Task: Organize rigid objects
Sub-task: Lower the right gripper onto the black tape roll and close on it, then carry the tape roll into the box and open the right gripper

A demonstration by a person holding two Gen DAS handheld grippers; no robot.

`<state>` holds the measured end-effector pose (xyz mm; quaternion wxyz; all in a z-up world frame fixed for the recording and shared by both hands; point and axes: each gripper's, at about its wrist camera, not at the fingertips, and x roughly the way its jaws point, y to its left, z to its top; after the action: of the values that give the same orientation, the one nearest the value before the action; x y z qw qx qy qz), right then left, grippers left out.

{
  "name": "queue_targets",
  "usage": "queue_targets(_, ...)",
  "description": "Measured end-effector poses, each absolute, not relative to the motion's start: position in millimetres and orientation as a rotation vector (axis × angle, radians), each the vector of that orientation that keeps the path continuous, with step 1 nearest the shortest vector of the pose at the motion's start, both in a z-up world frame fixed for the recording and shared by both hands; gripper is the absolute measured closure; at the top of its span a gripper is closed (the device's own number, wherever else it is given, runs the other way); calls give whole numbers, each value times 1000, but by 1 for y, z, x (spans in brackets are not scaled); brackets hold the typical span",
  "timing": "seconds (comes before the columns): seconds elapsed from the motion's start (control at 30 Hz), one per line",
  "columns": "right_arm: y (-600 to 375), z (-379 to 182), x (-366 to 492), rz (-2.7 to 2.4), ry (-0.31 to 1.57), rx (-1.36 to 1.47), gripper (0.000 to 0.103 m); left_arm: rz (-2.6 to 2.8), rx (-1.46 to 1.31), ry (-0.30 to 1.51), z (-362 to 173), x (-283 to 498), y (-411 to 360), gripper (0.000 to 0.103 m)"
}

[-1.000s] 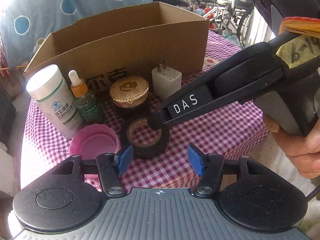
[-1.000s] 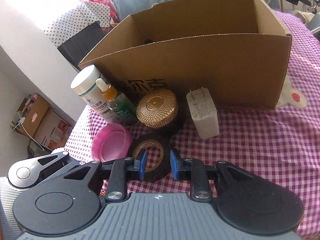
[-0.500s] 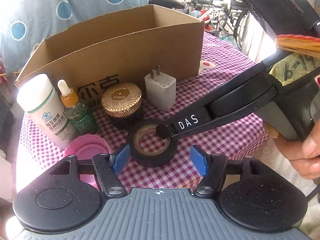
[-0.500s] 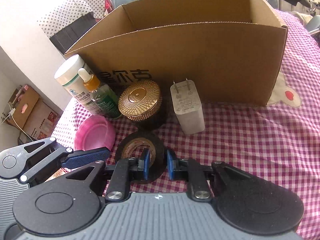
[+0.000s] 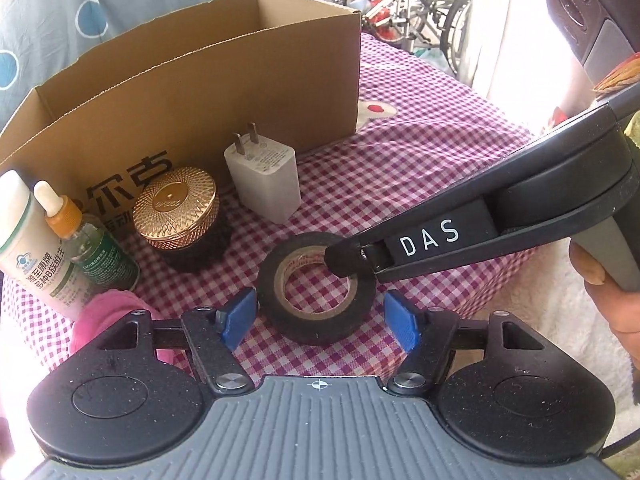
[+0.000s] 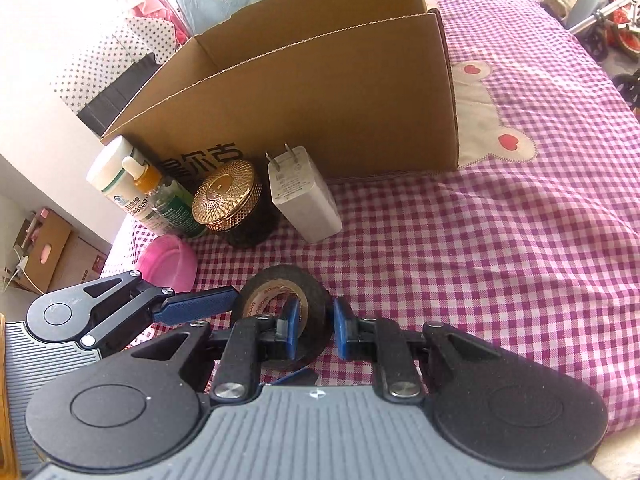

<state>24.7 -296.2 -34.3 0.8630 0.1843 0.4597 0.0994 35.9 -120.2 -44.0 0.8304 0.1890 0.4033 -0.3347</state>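
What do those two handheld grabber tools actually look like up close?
Both match: a ribbed grey body, black rounded arms and blue pads on the jaws. The left gripper looks like the right gripper. White letters "DAS" mark the right one's side, and it has a grey handle.

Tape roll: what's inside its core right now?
One pad of the right tongs sits inside the tape roll, the other outside its wall. Checked tablecloth shows through the hole; contact under the roll is hidden.

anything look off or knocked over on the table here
Nothing is spilled or damaged. The one oddity: the black tape roll is tipped up off the checked cloth, its wall pinched between the right gripper's fingers. The bottles, gold-lidded jar and white charger stand upright before the cardboard box.
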Motion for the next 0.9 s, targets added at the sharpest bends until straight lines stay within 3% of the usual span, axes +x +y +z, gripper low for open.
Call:
queue_targets(0.53, -292, -30, 19, 202, 936, 377, 83, -705, 347, 842, -38, 37, -115, 37)
queue_targets(0.9, -280, 47, 3, 202, 734, 286, 83, -673, 296, 642, 36, 27, -100, 37)
